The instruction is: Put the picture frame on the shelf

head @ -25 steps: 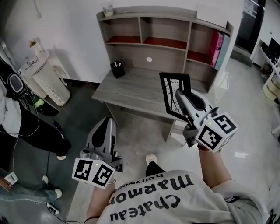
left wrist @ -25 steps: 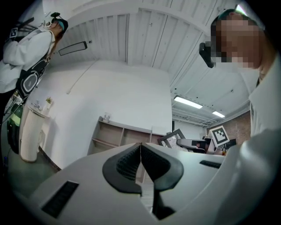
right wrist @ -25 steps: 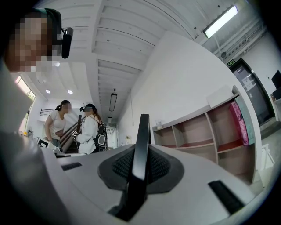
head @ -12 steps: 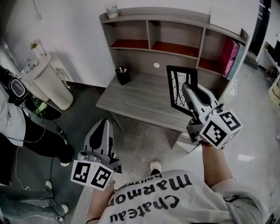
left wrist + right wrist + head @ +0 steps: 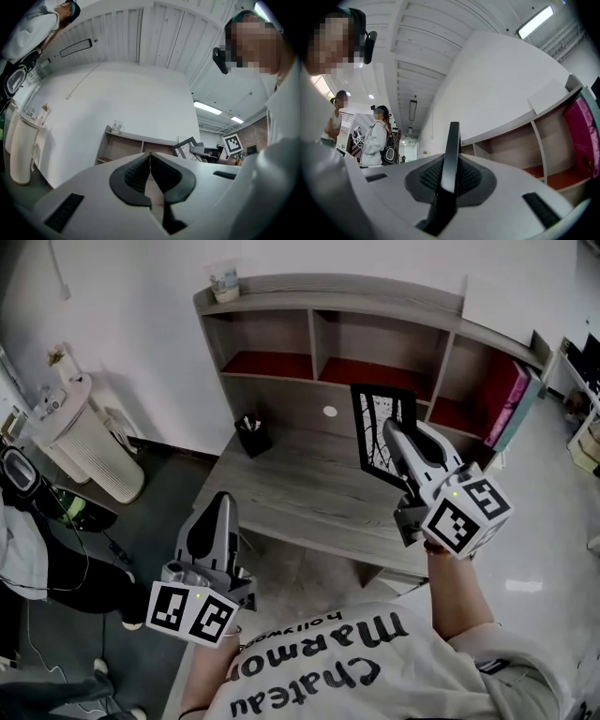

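Right gripper (image 5: 394,433) clamped on the picture frame (image 5: 372,420); my right gripper view shows the black frame edge-on, standing between the two ribbed pads, both pads pressed against it.

Frame is held off the surface, roughly upright with a slight tilt, its pale printed face turned left in the head view; it hangs over the right half of the desk (image 5: 291,493), in front of the shelf unit (image 5: 328,298), near the divider between the middle and right compartments; it touches neither desk nor shelf as far as I can see, so it is not yet on the shelf.

Left gripper (image 5: 223,504) low and left, near the desk's front edge, well apart from the frame; in its own view the jaws meet along one seam, nothing between them.

Other notes: dark pen cup (image 5: 251,437) at the back left of the desk; small cup (image 5: 223,282) on the shelf's top board, left end; pink and teal books (image 5: 511,401) upright in the right compartment; white ribbed appliance (image 5: 89,442) against the wall, far left.
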